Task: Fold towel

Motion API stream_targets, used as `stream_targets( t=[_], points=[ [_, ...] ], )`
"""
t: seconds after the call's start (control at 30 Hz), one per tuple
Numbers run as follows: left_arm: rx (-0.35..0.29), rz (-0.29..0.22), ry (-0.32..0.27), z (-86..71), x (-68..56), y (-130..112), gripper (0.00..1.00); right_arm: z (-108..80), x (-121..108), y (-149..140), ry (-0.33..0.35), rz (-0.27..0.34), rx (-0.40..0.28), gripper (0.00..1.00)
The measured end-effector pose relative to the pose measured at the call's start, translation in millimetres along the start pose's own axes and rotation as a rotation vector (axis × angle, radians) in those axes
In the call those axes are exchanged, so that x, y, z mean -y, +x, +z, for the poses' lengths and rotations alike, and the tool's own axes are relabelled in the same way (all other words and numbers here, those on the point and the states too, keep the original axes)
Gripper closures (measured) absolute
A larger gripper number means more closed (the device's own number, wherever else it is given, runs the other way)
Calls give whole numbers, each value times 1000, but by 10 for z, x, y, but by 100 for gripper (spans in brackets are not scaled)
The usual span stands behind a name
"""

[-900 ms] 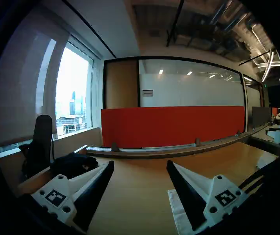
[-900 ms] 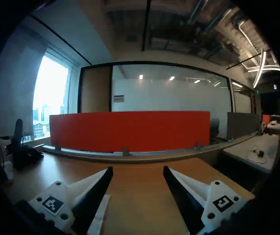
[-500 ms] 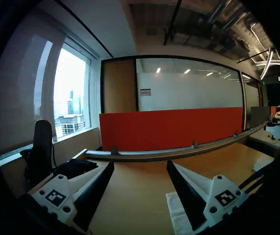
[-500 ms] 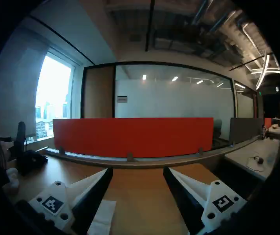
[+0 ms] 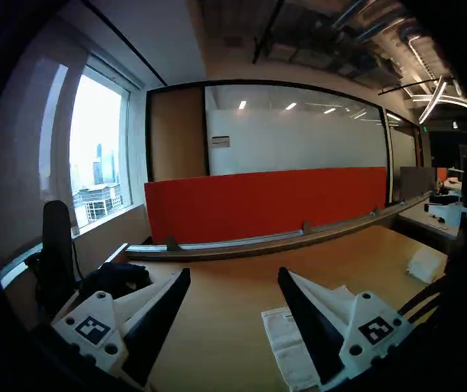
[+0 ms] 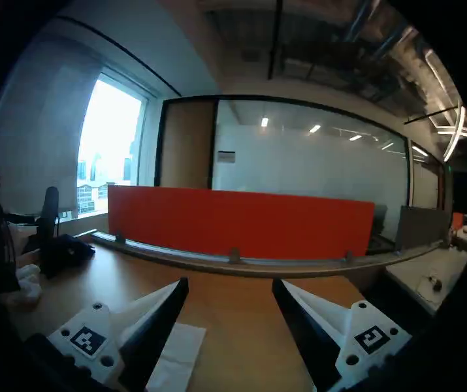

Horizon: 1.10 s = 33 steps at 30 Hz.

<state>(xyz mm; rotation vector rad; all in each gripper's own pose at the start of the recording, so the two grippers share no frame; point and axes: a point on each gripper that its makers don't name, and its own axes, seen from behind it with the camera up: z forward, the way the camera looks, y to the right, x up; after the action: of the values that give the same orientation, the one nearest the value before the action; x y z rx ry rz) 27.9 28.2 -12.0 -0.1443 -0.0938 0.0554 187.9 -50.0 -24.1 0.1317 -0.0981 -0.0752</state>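
Note:
A white towel (image 5: 290,340) lies flat on the wooden desk (image 5: 233,313), partly under the right finger of my left gripper (image 5: 233,313). That gripper is open and hovers above the desk with nothing between its fingers. In the right gripper view the same white towel (image 6: 177,349) shows at the lower left, beside the left finger of my right gripper (image 6: 230,320), which is also open and holds nothing. Both grippers sit near the desk's front, short of the towel's far edge.
An orange divider panel (image 5: 266,199) runs along the desk's back edge. A black bag (image 5: 112,277) and a dark chair (image 5: 57,248) are at the left. A small white folded cloth (image 5: 426,263) lies at the far right. Crumpled white material (image 6: 24,287) sits at the left.
Both cameras have swung so more of the towel shows: in the left gripper view it slid left and widened; in the right gripper view more of it shows at the lower left. Both grippers stayed open.

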Motion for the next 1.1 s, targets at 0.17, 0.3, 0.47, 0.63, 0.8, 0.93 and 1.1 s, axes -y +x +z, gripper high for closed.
stream_targets(
  t=[0.17,0.3,0.47,0.63,0.8,0.93,1.1],
  points=[
    [28,33,-62,-8,-146,-12,0,-3,101,-15,47,-25,30,0],
    [44,52,-112,-12,-254,-35,0,-4,190,-81,89,-56,57,0],
    [72,76,-163,-4,-357,-114,0,-28,345,-162,156,-94,91,0],
    [100,88,-211,1,-463,-223,0,-35,447,-269,210,-103,129,0],
    [127,96,-242,6,-538,-367,0,-31,511,-435,249,-119,172,0],
    [150,105,-262,18,-598,-509,0,-36,569,-595,276,-130,202,0],
    [189,129,-288,42,-668,-730,0,-37,632,-823,305,-139,244,0]
  ],
)
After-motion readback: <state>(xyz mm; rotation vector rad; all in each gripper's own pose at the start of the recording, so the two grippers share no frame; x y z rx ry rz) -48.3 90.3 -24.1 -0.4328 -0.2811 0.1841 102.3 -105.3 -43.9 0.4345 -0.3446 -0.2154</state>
